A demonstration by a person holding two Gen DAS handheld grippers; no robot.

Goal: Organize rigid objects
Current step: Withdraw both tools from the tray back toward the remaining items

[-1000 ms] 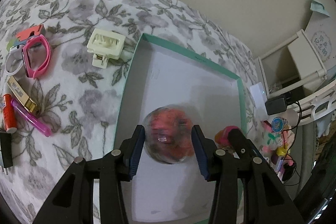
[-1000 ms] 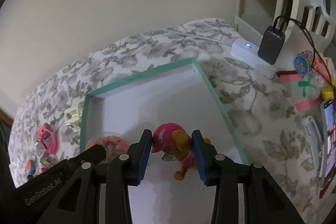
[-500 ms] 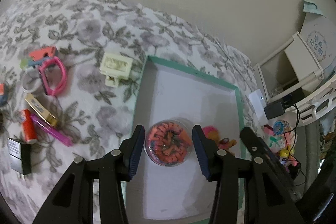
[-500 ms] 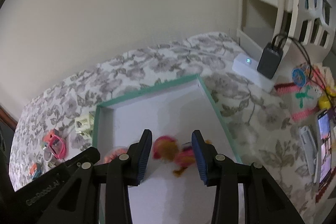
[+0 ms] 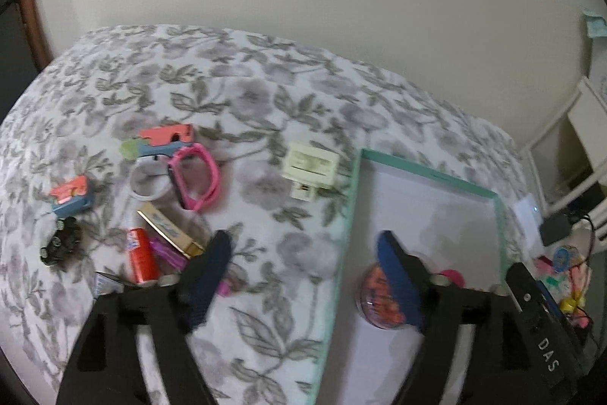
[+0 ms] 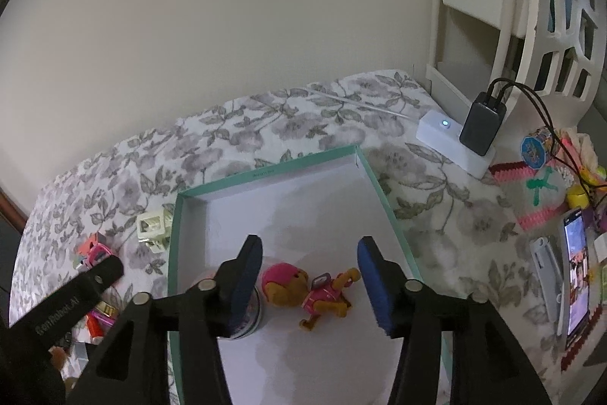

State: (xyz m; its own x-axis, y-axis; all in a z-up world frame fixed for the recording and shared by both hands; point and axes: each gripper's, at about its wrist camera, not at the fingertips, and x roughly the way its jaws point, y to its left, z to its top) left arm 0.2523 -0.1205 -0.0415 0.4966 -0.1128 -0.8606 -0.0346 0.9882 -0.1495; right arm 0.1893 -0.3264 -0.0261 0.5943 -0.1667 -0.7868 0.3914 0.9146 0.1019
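A shallow white tray with a teal rim (image 5: 428, 170) (image 6: 265, 173) lies on the flowered bedcover. In it sit a clear round container of orange pieces (image 5: 373, 302) (image 6: 250, 317) and a pink-and-tan toy dog (image 6: 303, 291) on its side. My left gripper (image 5: 303, 276) is opening wide with nothing between its fingers; the container shows behind its right finger. My right gripper (image 6: 309, 279) hovers over the dog, jaws opening, pads clear of it. Loose on the cover lie a cream clip (image 5: 311, 169), a pink band (image 5: 195, 177), a red tube (image 5: 140, 255) and a gold bar (image 5: 167, 226).
Left of the tray also lie a white ring (image 5: 150, 181), coral-and-blue pieces (image 5: 163, 139) and a black toy (image 5: 60, 245). To the right are a white box (image 6: 451, 143) with a power bank (image 6: 483, 124), a phone (image 6: 576, 272) and a white shelf (image 6: 474, 6). A wall runs behind.
Both grippers have let go and opened. The container and the toy dog now rest in the tray. My left gripper has risen and swung left; the right has lifted a little.
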